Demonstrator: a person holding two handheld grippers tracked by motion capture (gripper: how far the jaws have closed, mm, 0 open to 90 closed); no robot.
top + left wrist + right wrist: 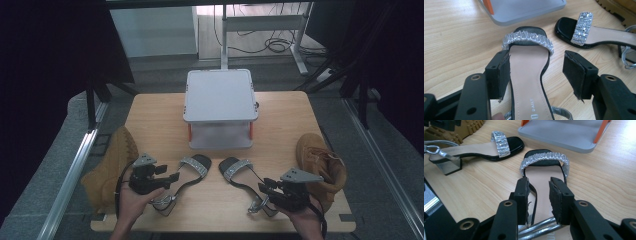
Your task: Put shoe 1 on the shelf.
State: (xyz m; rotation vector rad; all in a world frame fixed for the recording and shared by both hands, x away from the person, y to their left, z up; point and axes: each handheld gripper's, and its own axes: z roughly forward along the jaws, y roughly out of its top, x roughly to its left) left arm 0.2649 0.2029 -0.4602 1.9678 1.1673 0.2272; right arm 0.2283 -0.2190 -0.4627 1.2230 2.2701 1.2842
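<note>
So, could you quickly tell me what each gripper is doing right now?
Left gripper: open, jaws either side of the left sandal.
Right gripper: part-closed over the right sandal; grip unclear.

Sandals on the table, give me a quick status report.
Left gripper open astride left sandal. Right gripper narrowed over right sandal, grip unclear. Shelf beyond, boots flanking.

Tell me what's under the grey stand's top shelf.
Under the stand, orange posts carry the top above a lower grey shelf. Its front strip looks bare; the top hides the rest.

L tongs (536, 72) wide open; R tongs (539, 200) narrower, part-open.
</note>
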